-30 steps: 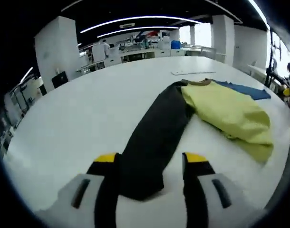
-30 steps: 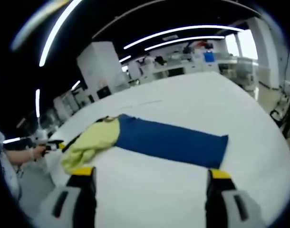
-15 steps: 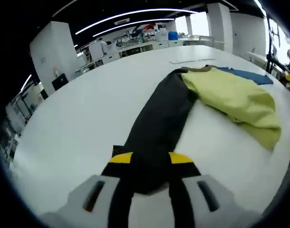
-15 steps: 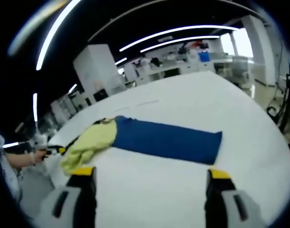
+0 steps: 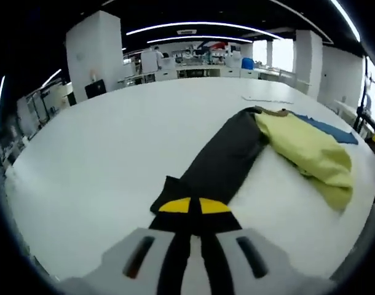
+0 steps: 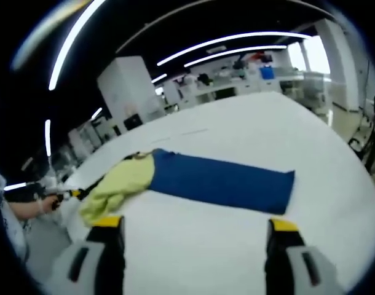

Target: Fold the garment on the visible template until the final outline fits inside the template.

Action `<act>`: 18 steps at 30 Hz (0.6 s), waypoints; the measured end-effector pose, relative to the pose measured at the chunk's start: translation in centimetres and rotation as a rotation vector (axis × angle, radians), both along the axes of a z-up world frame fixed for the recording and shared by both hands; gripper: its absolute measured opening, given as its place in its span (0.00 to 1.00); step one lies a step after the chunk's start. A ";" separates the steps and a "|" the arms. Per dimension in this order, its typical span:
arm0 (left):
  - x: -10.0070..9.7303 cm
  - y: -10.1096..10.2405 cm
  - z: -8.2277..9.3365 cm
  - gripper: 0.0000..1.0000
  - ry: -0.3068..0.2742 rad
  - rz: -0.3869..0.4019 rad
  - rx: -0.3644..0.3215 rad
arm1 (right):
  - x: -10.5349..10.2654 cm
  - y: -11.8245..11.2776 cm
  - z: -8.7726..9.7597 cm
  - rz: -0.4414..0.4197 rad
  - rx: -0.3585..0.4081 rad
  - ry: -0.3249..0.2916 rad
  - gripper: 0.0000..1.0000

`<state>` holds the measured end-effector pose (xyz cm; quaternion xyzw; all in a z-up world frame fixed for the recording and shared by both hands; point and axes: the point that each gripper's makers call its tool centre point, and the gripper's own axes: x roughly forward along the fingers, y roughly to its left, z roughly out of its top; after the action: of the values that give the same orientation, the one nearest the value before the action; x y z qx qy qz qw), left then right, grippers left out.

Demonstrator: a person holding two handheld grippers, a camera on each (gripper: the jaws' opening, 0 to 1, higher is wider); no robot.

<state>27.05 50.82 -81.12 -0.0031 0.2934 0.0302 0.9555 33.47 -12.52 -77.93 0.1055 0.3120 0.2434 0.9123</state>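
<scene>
Lying across the white table (image 5: 101, 141), the garment (image 5: 298, 144) shows three parts: a bunched yellow-green body in the middle, a black sleeve (image 5: 221, 166) stretched out toward the left gripper, and a blue sleeve (image 6: 221, 181) laid flat toward the right gripper. In the left gripper view the cuff end of the black sleeve sits right at the yellow jaw tips, and a small corner of it sticks out to one side. The left gripper (image 5: 194, 206) now has its jaws pressed together on that cuff; a second ago they stood spread on either side of the sleeve, and half a second ago they were half closed. In the right gripper view the right gripper (image 6: 195, 226) hangs above bare table near the blue sleeve's end, jaws wide apart and touching nothing, much as in the earlier frames. At that view's left edge a person's hand (image 6: 34, 206) holds the other gripper. Desks and white pillars stand beyond the table.
</scene>
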 end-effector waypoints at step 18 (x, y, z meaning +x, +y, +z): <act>-3.5 1.1 0.4 0.00 0.054 0.145 -0.245 | 0.6 0.8 0.0 0.021 0.013 -0.005 0.96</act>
<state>23.56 51.96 -80.75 -0.1401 0.3195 0.0630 0.9351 34.04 -11.71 -77.94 0.1074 0.3092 0.2552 0.9098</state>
